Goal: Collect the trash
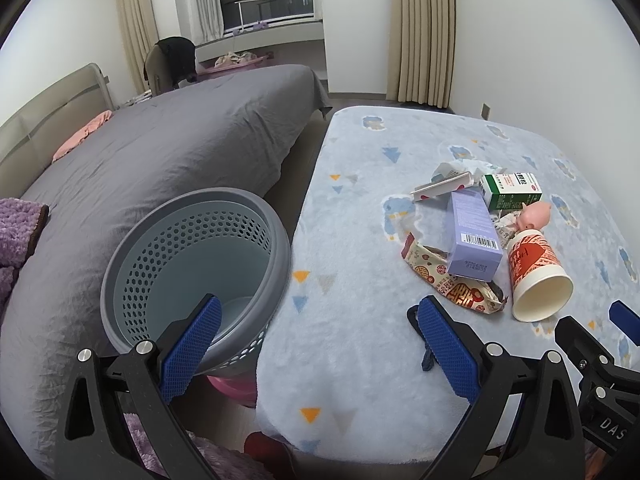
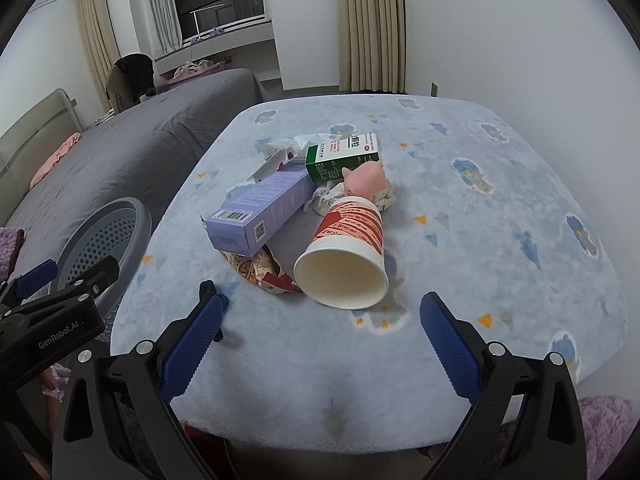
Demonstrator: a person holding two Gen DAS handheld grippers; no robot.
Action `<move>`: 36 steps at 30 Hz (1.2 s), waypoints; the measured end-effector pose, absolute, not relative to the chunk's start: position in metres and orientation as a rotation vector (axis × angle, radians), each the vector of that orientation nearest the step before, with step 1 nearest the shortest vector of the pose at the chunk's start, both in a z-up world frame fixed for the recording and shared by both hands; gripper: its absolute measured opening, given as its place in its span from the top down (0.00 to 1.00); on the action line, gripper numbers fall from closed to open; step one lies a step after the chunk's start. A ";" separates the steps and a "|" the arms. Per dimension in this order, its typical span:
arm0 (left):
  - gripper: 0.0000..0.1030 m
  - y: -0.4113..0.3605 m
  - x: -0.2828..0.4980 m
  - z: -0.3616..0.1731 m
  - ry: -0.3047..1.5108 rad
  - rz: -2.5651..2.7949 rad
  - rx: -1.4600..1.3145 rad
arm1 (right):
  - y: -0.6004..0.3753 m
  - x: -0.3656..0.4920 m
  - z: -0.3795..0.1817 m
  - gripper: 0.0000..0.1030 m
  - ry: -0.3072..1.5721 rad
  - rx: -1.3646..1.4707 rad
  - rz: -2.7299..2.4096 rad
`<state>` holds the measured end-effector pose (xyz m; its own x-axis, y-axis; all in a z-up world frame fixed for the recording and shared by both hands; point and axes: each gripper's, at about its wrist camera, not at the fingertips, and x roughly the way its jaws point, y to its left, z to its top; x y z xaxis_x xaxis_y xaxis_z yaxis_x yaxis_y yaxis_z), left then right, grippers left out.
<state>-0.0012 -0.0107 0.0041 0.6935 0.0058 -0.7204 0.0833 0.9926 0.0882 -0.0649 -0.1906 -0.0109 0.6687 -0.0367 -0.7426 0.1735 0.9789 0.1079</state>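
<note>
Trash lies in a pile on the blue-blanketed table [image 2: 460, 240]: a red-and-white paper cup [image 2: 344, 256] on its side with its mouth toward me, a purple box [image 2: 260, 212], a green-and-white box [image 2: 340, 156], a patterned wrapper [image 1: 448, 284], crumpled paper [image 2: 384, 196] and a pink pig toy [image 2: 366, 180]. A grey perforated bin [image 1: 192, 264] stands left of the table. My left gripper [image 1: 320, 340] is open, between bin and table edge. My right gripper [image 2: 320, 336] is open just short of the cup. Both hold nothing.
A bed with a grey cover [image 1: 160, 152] runs along the left, behind the bin. A white card [image 1: 440, 188] and tissue [image 2: 296, 142] lie at the pile's far side. A purple fluffy cloth [image 1: 16, 224] sits at far left. Curtains [image 2: 372, 24] and a wall close the back.
</note>
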 end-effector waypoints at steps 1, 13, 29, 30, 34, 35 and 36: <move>0.06 -0.012 -0.001 0.004 0.803 -0.043 0.119 | -0.190 -0.065 -0.011 0.08 0.830 0.175 -0.119; 0.06 0.003 -0.008 0.004 0.790 -0.039 0.128 | -0.191 -0.073 -0.003 0.08 0.822 0.173 -0.122; 0.06 0.004 -0.008 0.003 0.785 -0.035 0.130 | -0.190 -0.075 -0.002 0.08 0.816 0.172 -0.122; 0.06 0.005 -0.007 0.003 0.785 -0.034 0.129 | -0.190 -0.075 -0.002 0.08 0.816 0.172 -0.122; 0.06 0.006 -0.008 0.003 0.775 -0.036 0.124 | -0.190 -0.075 -0.002 0.08 0.816 0.172 -0.122; 0.06 0.007 -0.009 0.004 0.772 -0.036 0.121 | -0.190 -0.075 -0.002 0.08 0.816 0.172 -0.122; 0.06 0.008 -0.009 0.004 0.772 -0.037 0.118 | -0.190 -0.075 -0.002 0.08 0.815 0.171 -0.122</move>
